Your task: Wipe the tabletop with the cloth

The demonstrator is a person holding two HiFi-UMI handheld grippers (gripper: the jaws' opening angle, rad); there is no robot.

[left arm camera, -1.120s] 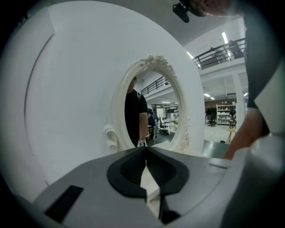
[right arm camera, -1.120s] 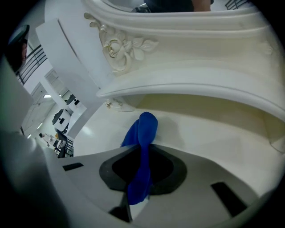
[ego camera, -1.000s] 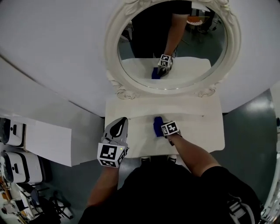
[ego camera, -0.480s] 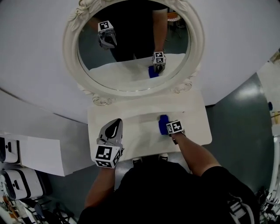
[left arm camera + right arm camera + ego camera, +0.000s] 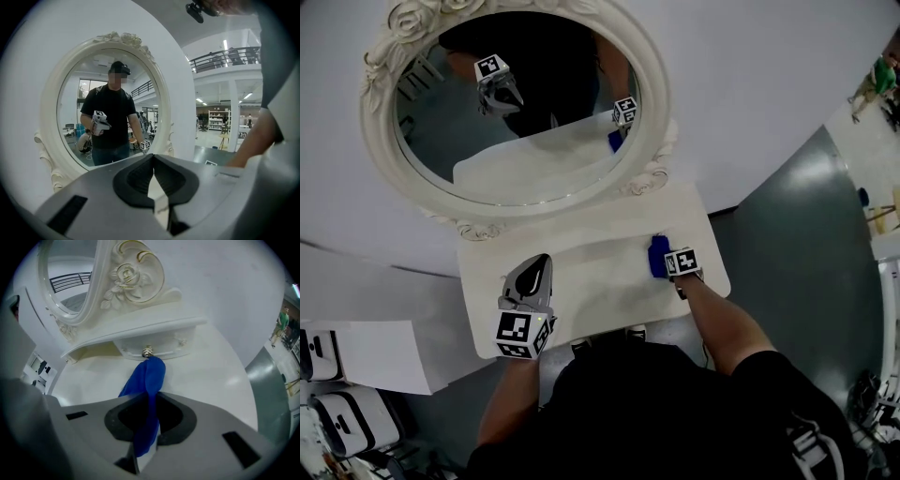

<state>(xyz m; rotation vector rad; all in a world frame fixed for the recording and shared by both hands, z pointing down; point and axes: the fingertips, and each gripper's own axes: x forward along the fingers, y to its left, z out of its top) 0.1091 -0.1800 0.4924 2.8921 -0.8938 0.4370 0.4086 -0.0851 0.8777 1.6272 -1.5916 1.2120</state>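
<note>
A blue cloth (image 5: 657, 255) lies on the white tabletop (image 5: 591, 281) near its right end, pinched in my right gripper (image 5: 667, 262). In the right gripper view the blue cloth (image 5: 146, 394) runs out between the shut jaws toward a small drawer knob (image 5: 147, 352) under the mirror shelf. My left gripper (image 5: 532, 281) hovers over the tabletop's left front part, its jaws closed with nothing between them. In the left gripper view the left gripper (image 5: 153, 176) points at the oval mirror (image 5: 112, 93).
An ornate white-framed oval mirror (image 5: 516, 112) stands at the back of the table and reflects both grippers. A white wall rises behind it. Grey-green floor (image 5: 797, 244) lies to the right. White boxes (image 5: 337, 412) sit on the floor at the lower left.
The head view has swung so the table and mirror sit further left. My right gripper has slid the blue cloth toward the tabletop's right end. The left gripper stays over the left front.
</note>
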